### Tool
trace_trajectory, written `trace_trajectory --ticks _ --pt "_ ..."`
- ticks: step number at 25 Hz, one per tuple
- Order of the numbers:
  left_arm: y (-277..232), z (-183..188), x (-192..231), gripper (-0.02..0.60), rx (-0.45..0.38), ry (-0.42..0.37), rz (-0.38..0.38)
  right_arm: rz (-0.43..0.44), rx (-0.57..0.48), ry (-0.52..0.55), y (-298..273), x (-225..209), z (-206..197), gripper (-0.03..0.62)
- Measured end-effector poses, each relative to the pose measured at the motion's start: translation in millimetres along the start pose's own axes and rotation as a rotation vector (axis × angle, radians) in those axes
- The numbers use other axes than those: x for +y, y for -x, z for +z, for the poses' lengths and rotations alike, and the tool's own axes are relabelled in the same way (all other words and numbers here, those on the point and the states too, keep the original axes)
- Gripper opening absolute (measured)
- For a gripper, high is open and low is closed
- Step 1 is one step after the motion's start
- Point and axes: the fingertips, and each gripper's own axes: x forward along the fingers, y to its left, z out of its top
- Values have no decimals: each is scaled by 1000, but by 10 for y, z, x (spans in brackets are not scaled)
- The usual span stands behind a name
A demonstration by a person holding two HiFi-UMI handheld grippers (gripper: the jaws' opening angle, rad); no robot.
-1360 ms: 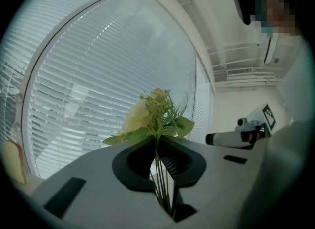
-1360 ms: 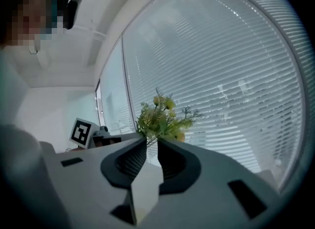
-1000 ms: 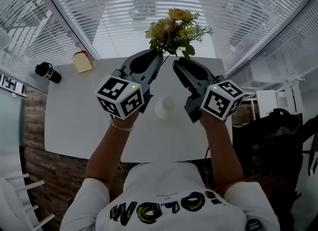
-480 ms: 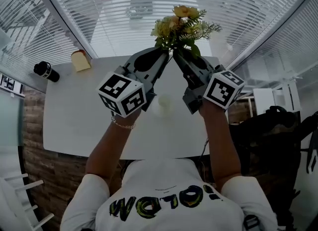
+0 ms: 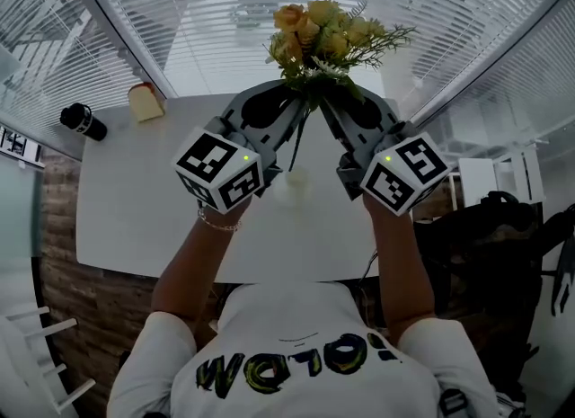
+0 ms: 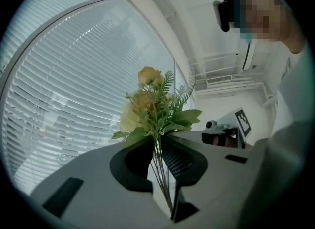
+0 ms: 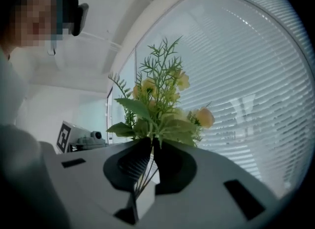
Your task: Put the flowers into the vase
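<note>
A bunch of yellow flowers [image 5: 328, 34] with green leaves is held up over the white table [image 5: 135, 218], with both grippers meeting under its blooms. My left gripper [image 5: 295, 94] pinches the thin stems [image 6: 162, 183] at its tips while its jaws are opening slightly. My right gripper [image 5: 325, 97] comes in from the other side; its jaws are closing and its tips press the same stems [image 7: 142, 174]. The blooms [image 6: 150, 107] rise just past the left tips [image 6: 157, 142] and likewise [image 7: 157, 110] past the right tips [image 7: 151, 142]. A small white vase [image 5: 292, 187] stands on the table below the hands.
A black bottle [image 5: 81, 121] lies at the table's far left corner, with a yellow block [image 5: 144, 102] beside it. Slatted blinds curve round behind the table. Dark furniture [image 5: 485, 227] stands to the right of the table.
Both grippers have risen with the flowers. The right gripper, open beside the stems a second ago, has rolled and closed on them. The blooms have swung round.
</note>
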Motion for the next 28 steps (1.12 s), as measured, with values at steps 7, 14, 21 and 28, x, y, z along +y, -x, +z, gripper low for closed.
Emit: trace_trajectory --ticks 7,14,21,28 --pt "56 -105 -5 71 -5 -26 6 -6 7 79 11 77 -99 31" --pt "101 -362 -10 72 -6 -23 30 -17 18 136 94 132 -338 32" --pt "213 -623 -69 75 -29 -17 54 -31 36 225 205 243 -591 31" --pt "335 -917 -116 83 -8 -3 72 -52 63 215 308 278 -897 32"
